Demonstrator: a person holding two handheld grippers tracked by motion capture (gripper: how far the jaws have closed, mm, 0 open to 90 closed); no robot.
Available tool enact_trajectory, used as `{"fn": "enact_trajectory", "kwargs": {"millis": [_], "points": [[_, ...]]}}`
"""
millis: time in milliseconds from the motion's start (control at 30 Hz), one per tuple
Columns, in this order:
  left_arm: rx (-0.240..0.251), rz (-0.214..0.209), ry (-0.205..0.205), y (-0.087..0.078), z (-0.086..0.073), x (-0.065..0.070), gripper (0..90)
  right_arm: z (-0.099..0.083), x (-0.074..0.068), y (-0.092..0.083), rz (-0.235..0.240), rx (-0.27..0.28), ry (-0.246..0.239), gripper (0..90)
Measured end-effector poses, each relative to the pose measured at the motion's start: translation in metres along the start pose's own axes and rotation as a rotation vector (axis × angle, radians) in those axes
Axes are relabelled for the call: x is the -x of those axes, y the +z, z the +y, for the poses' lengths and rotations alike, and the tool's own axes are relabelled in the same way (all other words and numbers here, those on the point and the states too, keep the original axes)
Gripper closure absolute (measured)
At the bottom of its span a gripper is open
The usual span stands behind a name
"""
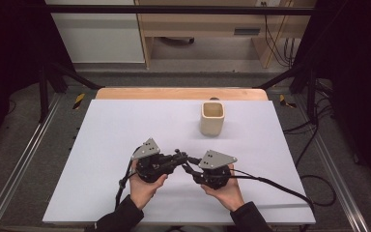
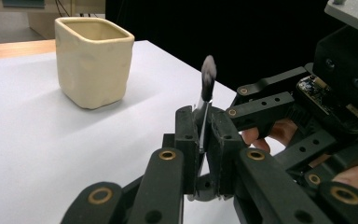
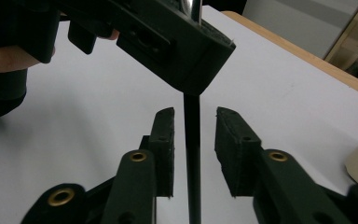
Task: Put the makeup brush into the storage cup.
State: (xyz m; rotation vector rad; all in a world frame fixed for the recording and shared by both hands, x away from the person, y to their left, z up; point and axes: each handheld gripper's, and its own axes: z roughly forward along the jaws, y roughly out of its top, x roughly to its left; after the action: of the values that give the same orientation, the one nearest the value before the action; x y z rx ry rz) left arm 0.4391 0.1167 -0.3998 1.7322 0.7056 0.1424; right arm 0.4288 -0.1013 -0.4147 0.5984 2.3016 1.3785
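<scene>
While the left gripper (image 2: 204, 140) stays out of it — clenched on a slim black-handled brush with a pale tuft (image 2: 208, 77), holding it upright for a handover — the right gripper (image 3: 194, 133) has its pads apart either side of the black handle (image 3: 192, 154), not pressing yet. Beyond, the cream square ceramic cup (image 1: 212, 118) waits on the white table (image 1: 106, 145), likely the brush's destination

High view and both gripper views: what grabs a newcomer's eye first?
The two grippers meet nose to nose at the table's near-centre: the left gripper is clamped on a thin black brush, bristles up. The right gripper straddles its handle, jaws apart, not touching. Behind stands a cream square cup, alone on the white table.
</scene>
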Motion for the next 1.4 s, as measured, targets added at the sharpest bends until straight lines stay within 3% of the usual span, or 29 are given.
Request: {"fn": "enact_trajectory", "kwargs": {"millis": [300, 567, 733, 1000, 1200, 1400], "points": [[-0.013, -0.009, 0.004, 0.003, -0.002, 0.001, 83.8, 0.000, 0.000, 0.000, 0.019, -0.005, 0.000, 82.1], [0.000, -0.037, 0.000, 0.003, -0.002, -0.001, 81.9, 0.000, 0.000, -0.001, 0.036, -0.004, 0.007, 83.7], [0.028, -0.042, 0.014, -0.001, 0.001, -0.002, 69.7, -0.001, 0.002, 0.000, 0.030, -0.019, 0.016, 83.7], [0.057, -0.012, 0.028, -0.015, 0.006, -0.010, 37.7, -0.001, 0.008, -0.005, 0.004, -0.018, 0.039, 83.7], [0.074, 0.017, 0.044, -0.030, 0.009, -0.018, 27.0, 0.000, 0.014, -0.012, -0.021, -0.005, 0.057, 83.7], [0.045, 0.039, 0.054, -0.040, 0.011, -0.023, 15.2, -0.001, 0.023, -0.022, -0.051, 0.015, 0.072, 83.6]]}}
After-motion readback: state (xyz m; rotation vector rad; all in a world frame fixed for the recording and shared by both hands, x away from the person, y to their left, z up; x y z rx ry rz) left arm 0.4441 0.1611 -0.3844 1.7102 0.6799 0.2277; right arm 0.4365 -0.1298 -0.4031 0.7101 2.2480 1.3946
